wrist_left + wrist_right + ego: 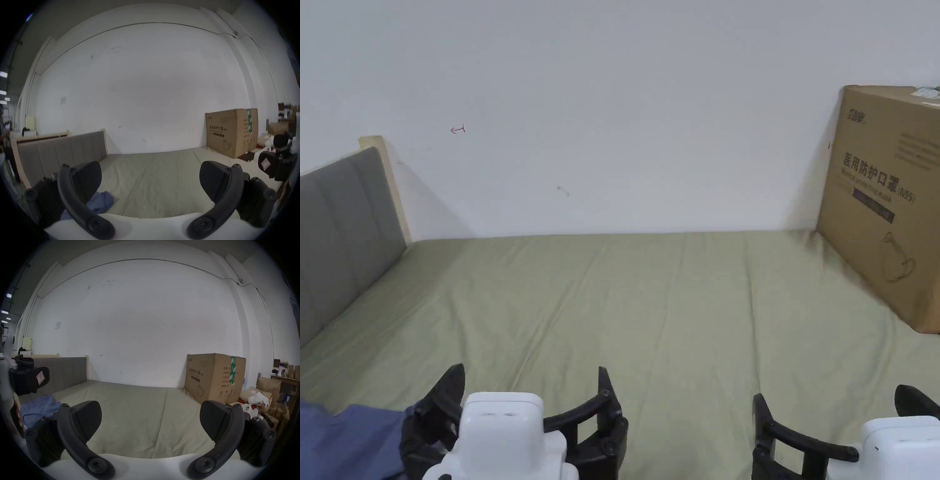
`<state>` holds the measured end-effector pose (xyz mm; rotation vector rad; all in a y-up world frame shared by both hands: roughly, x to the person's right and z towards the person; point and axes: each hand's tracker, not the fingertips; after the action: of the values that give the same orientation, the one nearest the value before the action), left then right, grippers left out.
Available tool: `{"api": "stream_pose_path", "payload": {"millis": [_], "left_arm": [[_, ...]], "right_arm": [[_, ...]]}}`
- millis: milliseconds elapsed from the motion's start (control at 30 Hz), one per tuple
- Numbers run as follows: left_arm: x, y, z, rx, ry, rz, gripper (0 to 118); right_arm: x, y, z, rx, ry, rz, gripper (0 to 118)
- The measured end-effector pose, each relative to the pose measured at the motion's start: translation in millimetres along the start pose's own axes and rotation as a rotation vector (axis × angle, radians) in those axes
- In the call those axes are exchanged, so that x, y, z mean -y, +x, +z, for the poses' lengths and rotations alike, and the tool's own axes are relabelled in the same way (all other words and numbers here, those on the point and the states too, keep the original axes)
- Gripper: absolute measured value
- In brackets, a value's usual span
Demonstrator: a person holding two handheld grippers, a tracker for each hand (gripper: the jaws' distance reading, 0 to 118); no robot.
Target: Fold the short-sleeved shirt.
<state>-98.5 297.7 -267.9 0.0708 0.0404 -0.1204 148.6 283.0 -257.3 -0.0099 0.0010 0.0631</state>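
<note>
Left gripper (150, 180) and right gripper (150, 420): jaws apart, empty, above the bed (675, 300). Crumpled blue shirt (101, 202) lies beside the left gripper's left jaw.

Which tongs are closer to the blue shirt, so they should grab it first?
Probably the left tongs. The crumpled blue shirt lies on the green sheet right beside them at the near left. The right tongs hang open farther away, towards the cardboard box.

Blue cloth shirt (39, 407), matt olive bedsheet (650, 300) — creased, brown cardboard box (887, 200)
</note>
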Motion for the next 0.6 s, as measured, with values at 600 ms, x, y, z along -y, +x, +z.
{"api": "stream_pose_path", "payload": {"millis": [600], "left_arm": [[-4, -8, -3, 0.024, -0.033, 0.067, 111]], "right_arm": [[-7, 0, 2, 0.029, -0.001, 0.037, 118]]}}
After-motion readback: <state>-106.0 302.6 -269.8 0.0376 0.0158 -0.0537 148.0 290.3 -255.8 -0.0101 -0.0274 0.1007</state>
